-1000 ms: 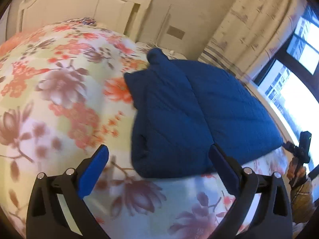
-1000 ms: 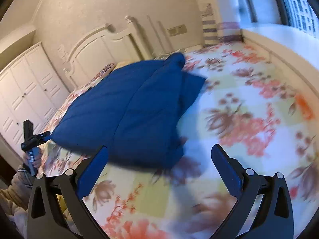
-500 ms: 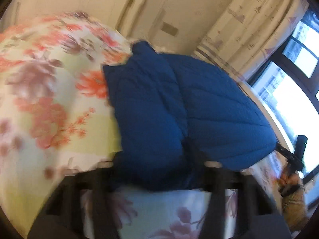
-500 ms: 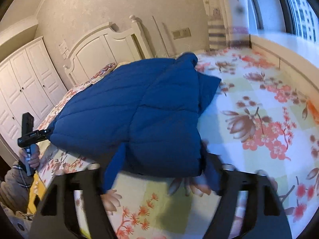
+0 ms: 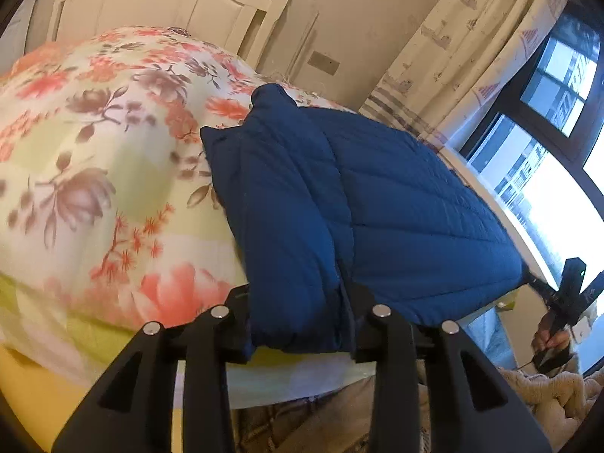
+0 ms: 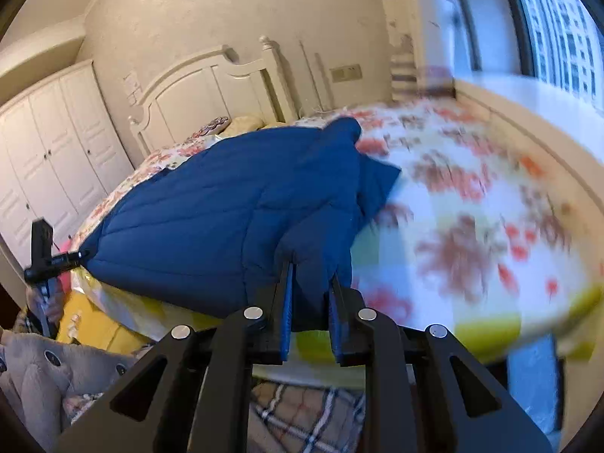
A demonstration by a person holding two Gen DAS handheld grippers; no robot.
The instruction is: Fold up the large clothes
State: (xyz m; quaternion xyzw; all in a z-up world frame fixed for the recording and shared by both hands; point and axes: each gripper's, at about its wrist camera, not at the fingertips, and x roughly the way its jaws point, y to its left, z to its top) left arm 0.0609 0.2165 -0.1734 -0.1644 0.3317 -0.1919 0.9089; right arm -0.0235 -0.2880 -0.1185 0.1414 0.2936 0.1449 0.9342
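This is a bedroom in a home. A wide bed (image 5: 94, 173) fills most of the room, covered with a flowered sheet in pink, green and white. Behind it stands a cream wooden headboard (image 6: 211, 87) against a plain beige wall. At one side there is a white wardrobe (image 6: 49, 151) with panel doors and small knobs. At the other side a big window (image 5: 547, 158) with a dark frame looks out on tall buildings, and a patterned curtain (image 5: 464, 49) hangs beside it. A pillow (image 6: 243, 124) lies near the headboard.

Navy quilted jacket (image 5: 377, 207), floral bedspread (image 5: 94, 170)
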